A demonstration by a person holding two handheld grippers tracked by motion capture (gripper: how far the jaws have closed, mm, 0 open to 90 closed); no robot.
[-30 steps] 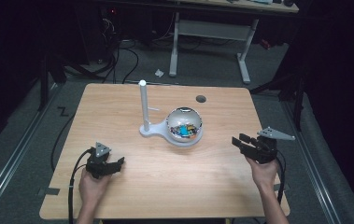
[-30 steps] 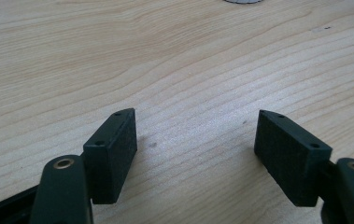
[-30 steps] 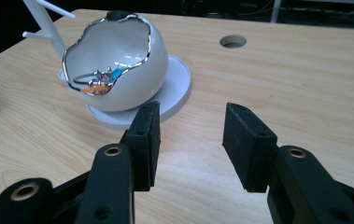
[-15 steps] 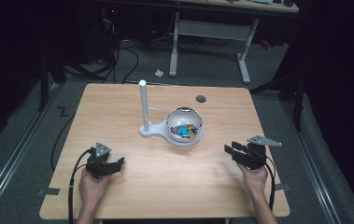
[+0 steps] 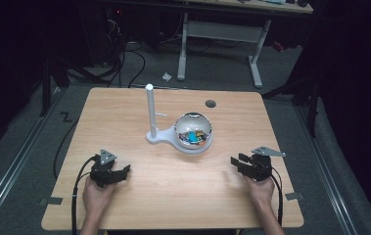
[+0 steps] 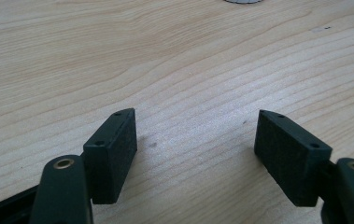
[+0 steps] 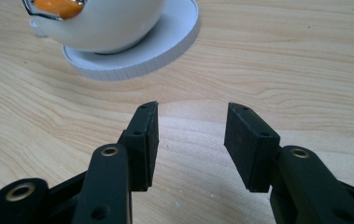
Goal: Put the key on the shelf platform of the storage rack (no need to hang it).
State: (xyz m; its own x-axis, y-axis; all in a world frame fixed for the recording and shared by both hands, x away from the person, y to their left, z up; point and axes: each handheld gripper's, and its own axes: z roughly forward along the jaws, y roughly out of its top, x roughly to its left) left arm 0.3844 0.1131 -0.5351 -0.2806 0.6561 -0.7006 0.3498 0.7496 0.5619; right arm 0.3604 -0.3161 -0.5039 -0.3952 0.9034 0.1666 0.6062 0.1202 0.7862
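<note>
A white bowl (image 5: 193, 133) with colourful small items inside sits on a white round base with an upright white post (image 5: 150, 111) at the table's middle. My left gripper (image 5: 123, 170) rests low at the front left, open, nothing between its jaws (image 6: 195, 144). My right gripper (image 5: 238, 161) is at the front right, open and empty, pointing left toward the bowl. In the right gripper view the bowl (image 7: 104, 23) and its base (image 7: 165, 42) lie just ahead of the gripper (image 7: 191, 123).
The wooden table (image 5: 124, 112) has a dark round grommet (image 5: 210, 104) near its far edge. A white-legged desk (image 5: 222, 34) and cables stand on the floor beyond. Bare wood spans the front between my two hands.
My right gripper has moved down and leftward toward the table's front, closer to the bowl's side. The left gripper has stayed in place.
</note>
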